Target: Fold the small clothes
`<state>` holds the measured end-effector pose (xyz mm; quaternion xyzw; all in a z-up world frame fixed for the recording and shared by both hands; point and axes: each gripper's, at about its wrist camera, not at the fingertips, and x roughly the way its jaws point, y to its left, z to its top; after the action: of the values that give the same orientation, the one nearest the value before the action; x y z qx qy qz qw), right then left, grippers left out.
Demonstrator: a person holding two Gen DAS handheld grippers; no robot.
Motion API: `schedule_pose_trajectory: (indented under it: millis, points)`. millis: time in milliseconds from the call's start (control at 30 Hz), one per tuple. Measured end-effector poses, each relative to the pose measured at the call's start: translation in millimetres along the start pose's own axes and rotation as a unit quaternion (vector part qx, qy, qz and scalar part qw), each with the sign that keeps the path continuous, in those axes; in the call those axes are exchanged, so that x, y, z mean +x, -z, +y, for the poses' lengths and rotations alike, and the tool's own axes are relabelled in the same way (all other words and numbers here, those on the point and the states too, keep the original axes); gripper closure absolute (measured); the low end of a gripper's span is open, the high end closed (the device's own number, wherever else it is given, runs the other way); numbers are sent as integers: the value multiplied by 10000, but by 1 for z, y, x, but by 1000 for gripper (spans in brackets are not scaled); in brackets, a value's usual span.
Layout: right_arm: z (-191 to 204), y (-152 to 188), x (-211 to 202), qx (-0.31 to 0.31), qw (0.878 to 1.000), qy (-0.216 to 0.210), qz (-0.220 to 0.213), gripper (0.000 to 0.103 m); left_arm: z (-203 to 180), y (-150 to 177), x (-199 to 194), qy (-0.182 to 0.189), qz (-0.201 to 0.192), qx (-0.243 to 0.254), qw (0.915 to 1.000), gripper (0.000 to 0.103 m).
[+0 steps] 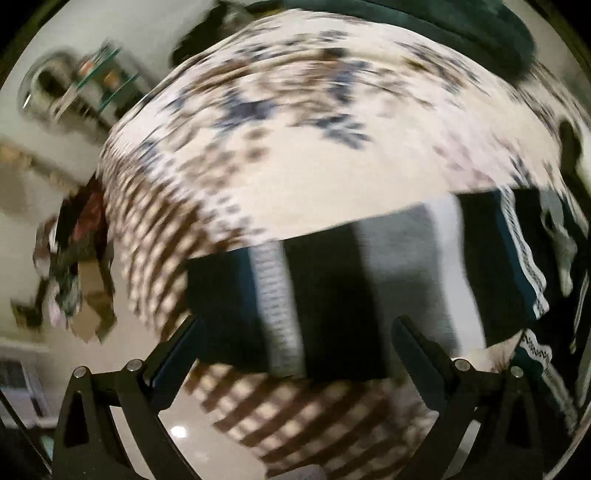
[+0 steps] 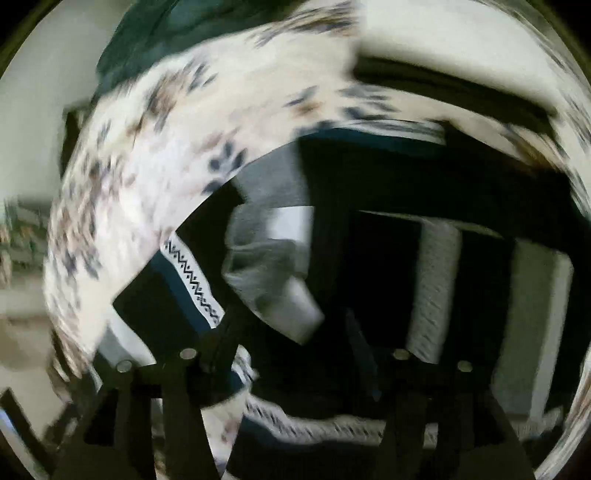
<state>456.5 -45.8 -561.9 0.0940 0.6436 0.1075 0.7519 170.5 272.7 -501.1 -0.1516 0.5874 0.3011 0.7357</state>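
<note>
The patterned cloth (image 1: 314,155), cream with blue and brown leaf prints and a brown check border, covers the surface (a bed or a bench, too blurred to say which) and is the landmark here. On it lies the striped garment (image 1: 332,291), dark navy with grey and white bands and a zigzag-trimmed edge, spread across the cloth's near half. At the cloth's far edge sits a dark green heap (image 1: 461,29), possibly more clothing.

Both views are smeared by motion, so the step is a judgement: this looks like the approach to a fold, with both tools closing on the garment's near edge and nothing yet lifted.

The left hand-held gripper (image 1: 295,350) has its fingers spread wide, and the garment's near hem lies between them, over the check border of the cloth. The fingers appear to straddle the fabric without pinching it. The right hand-held gripper (image 2: 295,354) is dark against dark fabric; its fingers seem apart, with the zigzag trim (image 2: 195,284) just beside the left one, but whether any cloth is caught I cannot tell.

Next, each tool would need to clamp a corner of the hem, then carry it across toward the cloth's far side, keeping both corners level so the layers meet squarely.
</note>
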Motion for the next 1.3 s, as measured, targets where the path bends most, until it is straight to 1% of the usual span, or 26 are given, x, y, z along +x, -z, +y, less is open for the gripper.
schedule_pose_trajectory:
  millis: [133,233,267,300,333,367,400,467,500,533,567,600,633,667,700,733,800,833,867,933,1000,1067,1100,1167,1233,1300]
  points:
    - [-50,28,-21,679,9974,177,167,43,57,9,7,-14,203,-685,9974,0]
    - [-79,47,-22,988,9939,393,300,43,99,19,25,101,482,-1370,9893,0]
    - [-88,52,-19,1065,9922,530,386,43,115,25,36,335,656,-1813,9807,0]
    - [-90,58,-20,1029,9923,558,415,43,124,30,43,492,774,-2089,9736,0]
    - [-95,62,-17,1079,9912,625,446,43,133,36,52,690,908,-2457,9626,2]
    - [-97,64,-15,1105,9906,662,470,43,140,43,64,1029,1041,-2878,9464,2]
    - [-100,66,-14,1123,9902,672,490,43,141,46,69,1181,1116,-3064,9379,3]
    - [-100,70,-9,1170,9895,661,536,43,138,52,83,1628,1285,-3470,9147,5]
    - [-99,72,-7,1153,9894,691,557,43,134,53,88,1815,1300,-3576,9068,5]
    - [-98,74,-5,1119,9894,739,565,43,129,52,92,1940,1291,-3624,9024,13]
    - [-96,75,-4,1089,9895,772,561,43,120,49,97,2006,1275,-3631,9009,31]
    - [-95,76,-2,1030,9899,800,560,43,113,45,99,2019,1241,-3577,9033,45]
    - [-94,77,-2,985,9898,851,574,43,106,38,100,1931,1198,-3460,9103,72]
    - [-92,77,-2,920,9896,943,583,43,102,30,98,1872,1091,-3375,9161,94]
    - [-85,76,-2,874,9892,1027,577,43,100,25,93,1898,941,-3356,9179,97]
    - [-84,75,-4,802,9882,1176,559,43,99,19,86,1875,775,-3314,9214,97]
    - [-82,74,-12,699,9861,1431,465,40,92,4,64,1763,378,-3064,9347,97]
    - [-83,74,-17,677,9858,1484,410,31,89,-3,55,1729,232,-2922,9403,97]
    - [-85,74,-20,662,9851,1542,379,27,83,-13,40,1633,21,-2684,9493,98]
    - [-89,73,-25,647,9835,1655,335,25,72,-28,20,1548,-302,-2256,9614,98]
    - [-100,71,-30,668,9828,1691,315,18,58,-39,-1,1442,-556,-1816,9712,98]
    - [-109,68,-32,799,9833,1614,268,17,36,-45,-24,1454,-800,-1335,9771,98]
    - [-104,61,-29,845,9832,1599,256,17,25,-48,-33,1476,-896,-1136,9784,98]
    - [-118,58,-31,1000,9841,1458,199,17,-21,-53,-57,1576,-1139,-535,9795,98]
    - [-131,54,-29,1121,9845,1335,184,17,-56,-49,-77,1712,-1297,-60,9766,98]
    - [-148,51,-32,1189,9847,1262,144,17,-112,-41,-96,1928,-1393,470,9701,98]
